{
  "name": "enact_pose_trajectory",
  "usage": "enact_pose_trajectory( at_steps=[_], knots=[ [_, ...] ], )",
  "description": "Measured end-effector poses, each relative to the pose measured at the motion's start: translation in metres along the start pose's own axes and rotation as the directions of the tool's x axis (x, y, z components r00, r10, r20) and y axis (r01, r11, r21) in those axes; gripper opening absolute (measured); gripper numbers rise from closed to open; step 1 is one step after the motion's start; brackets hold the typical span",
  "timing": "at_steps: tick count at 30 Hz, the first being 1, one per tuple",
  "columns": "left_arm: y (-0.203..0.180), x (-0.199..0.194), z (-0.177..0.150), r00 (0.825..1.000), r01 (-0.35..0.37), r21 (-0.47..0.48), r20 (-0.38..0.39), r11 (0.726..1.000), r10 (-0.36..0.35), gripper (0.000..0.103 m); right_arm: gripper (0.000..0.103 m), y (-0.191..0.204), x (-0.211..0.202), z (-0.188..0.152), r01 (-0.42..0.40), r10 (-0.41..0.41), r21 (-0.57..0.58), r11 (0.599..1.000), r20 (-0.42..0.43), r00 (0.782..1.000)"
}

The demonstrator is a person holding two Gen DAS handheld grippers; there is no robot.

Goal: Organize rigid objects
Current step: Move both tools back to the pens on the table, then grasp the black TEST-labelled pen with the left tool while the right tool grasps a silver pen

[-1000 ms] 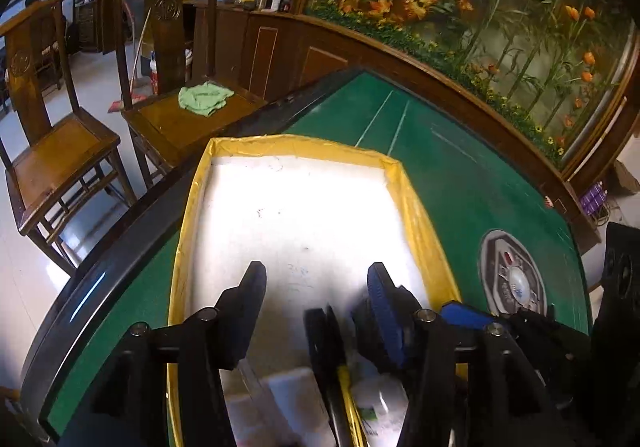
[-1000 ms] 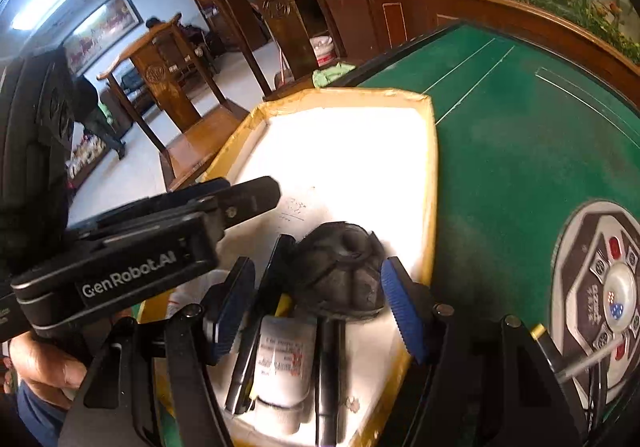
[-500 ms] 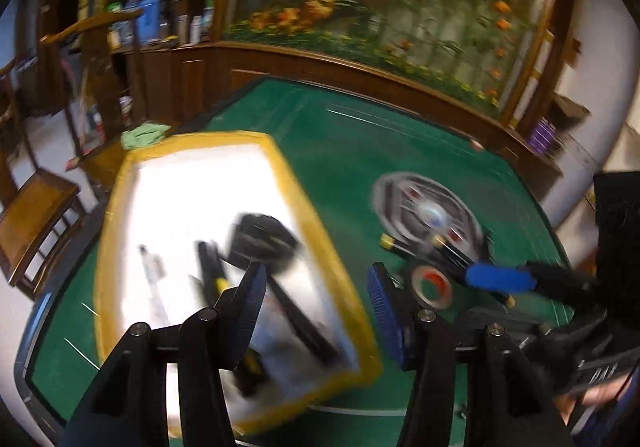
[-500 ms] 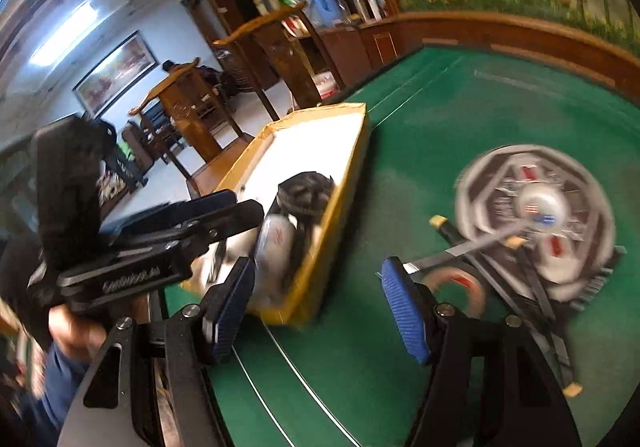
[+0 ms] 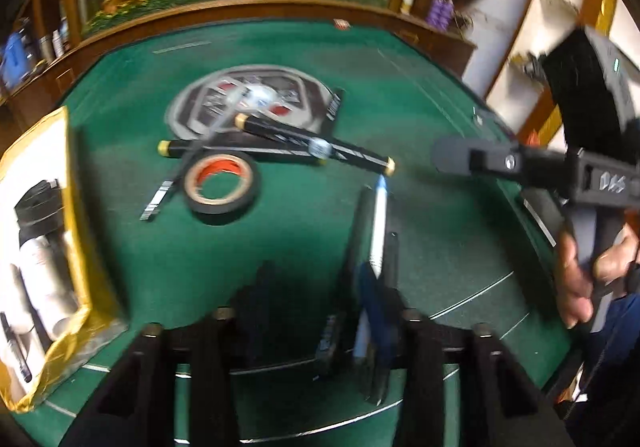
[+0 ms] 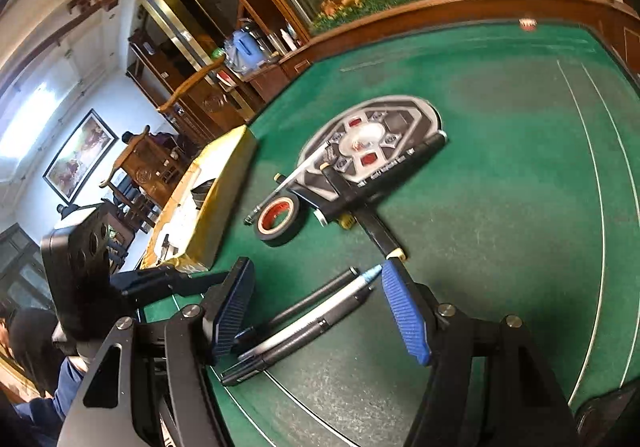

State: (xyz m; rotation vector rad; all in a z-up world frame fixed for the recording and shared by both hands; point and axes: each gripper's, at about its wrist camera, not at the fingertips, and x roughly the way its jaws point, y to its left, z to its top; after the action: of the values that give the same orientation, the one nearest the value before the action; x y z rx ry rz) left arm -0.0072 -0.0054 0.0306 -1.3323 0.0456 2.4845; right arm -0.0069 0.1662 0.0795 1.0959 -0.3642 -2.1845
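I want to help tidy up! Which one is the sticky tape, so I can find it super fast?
Look at the green table, just in front of the round grey panel in its middle. The tape roll lies flat there, between the yellow-edged tray and the crossed black sticks. It is the only ring: black outside, orange inside; everything beside it is long and thin.

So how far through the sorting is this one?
Partly done. The yellow tray already holds a black part and a white canister. In hand: nothing. The left gripper is closing with nothing seen between its jaws; the right gripper hangs open over three pens. Still on the green table: pens, tape roll, long black sticks.
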Motion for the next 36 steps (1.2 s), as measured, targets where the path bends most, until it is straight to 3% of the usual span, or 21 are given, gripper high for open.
enact_pose_trajectory(
  at_steps=[3, 6, 9, 10, 13, 15, 19, 24, 25, 27, 30, 31, 33, 36],
  knots=[
    [-0.012, 0.013, 0.001, 0.999, -0.037, 0.045, -0.034, 0.998, 0.038, 0.022, 0.066, -0.002, 0.002, -0.003, -0.017, 0.018, 0.015, 1.000, -0.018, 1.000],
    [-0.012, 0.019, 0.003, 0.998, -0.026, 0.043, -0.047, 0.999, 0.028, 0.014, 0.066, -0.006, 0.003, -0.008, -0.013, 0.013, 0.016, 1.000, -0.044, 0.999],
    [-0.016, 0.022, 0.004, 0.998, -0.047, 0.079, -0.046, 0.996, 0.051, 0.012, 0.064, -0.003, 0.008, -0.011, 0.029, -0.029, -0.005, 1.000, -0.082, 0.996],
    [-0.015, 0.022, 0.004, 0.997, -0.053, 0.074, -0.043, 0.996, 0.056, 0.010, 0.059, -0.003, 0.011, -0.012, 0.042, -0.044, -0.013, 0.999, -0.096, 0.994],
    [-0.008, 0.021, 0.005, 0.991, -0.129, 0.030, -0.029, 0.991, 0.130, 0.008, 0.048, -0.002, 0.022, -0.018, 0.108, -0.114, -0.049, 0.993, -0.150, 0.982],
    [0.001, 0.016, 0.000, 0.986, -0.165, -0.021, -0.031, 0.986, 0.164, 0.008, 0.046, 0.003, 0.030, -0.023, 0.121, -0.135, -0.085, 0.989, -0.187, 0.973],
    [0.014, 0.001, -0.020, 0.986, -0.166, -0.093, -0.021, 0.982, 0.165, 0.008, 0.047, 0.025, 0.043, -0.036, 0.114, -0.155, -0.186, 0.976, -0.220, 0.963],
    [0.021, -0.016, -0.044, 0.989, -0.149, -0.156, -0.009, 0.977, 0.149, 0.008, 0.044, 0.056, 0.069, -0.039, 0.128, -0.207, -0.335, 0.933, -0.209, 0.956],
    [0.022, -0.017, -0.045, 0.989, -0.145, -0.167, -0.007, 0.975, 0.146, 0.008, 0.034, 0.063, 0.076, -0.038, 0.134, -0.224, -0.384, 0.914, -0.200, 0.954],
    [0.024, -0.019, -0.048, 0.990, -0.135, -0.181, 0.000, 0.974, 0.138, 0.008, 0.027, 0.073, 0.089, -0.037, 0.155, -0.261, -0.468, 0.870, -0.171, 0.950],
    [0.024, -0.021, -0.051, 0.990, -0.140, -0.194, -0.001, 0.971, 0.142, 0.008, 0.027, 0.077, 0.099, -0.034, 0.209, -0.319, -0.577, 0.790, -0.094, 0.943],
    [0.023, -0.021, -0.052, 0.989, -0.142, -0.197, 0.000, 0.970, 0.145, 0.008, 0.027, 0.074, 0.097, -0.031, 0.203, -0.318, -0.566, 0.799, -0.111, 0.941],
    [0.022, -0.021, -0.052, 0.989, -0.144, -0.208, 0.003, 0.967, 0.148, 0.008, 0.027, 0.067, 0.085, -0.026, 0.145, -0.250, -0.516, 0.844, -0.140, 0.958],
    [0.022, -0.020, -0.051, 0.988, -0.149, -0.218, 0.000, 0.964, 0.153, 0.009, 0.039, 0.055, 0.071, -0.026, 0.106, -0.199, -0.459, 0.882, -0.159, 0.967]
  ],
)
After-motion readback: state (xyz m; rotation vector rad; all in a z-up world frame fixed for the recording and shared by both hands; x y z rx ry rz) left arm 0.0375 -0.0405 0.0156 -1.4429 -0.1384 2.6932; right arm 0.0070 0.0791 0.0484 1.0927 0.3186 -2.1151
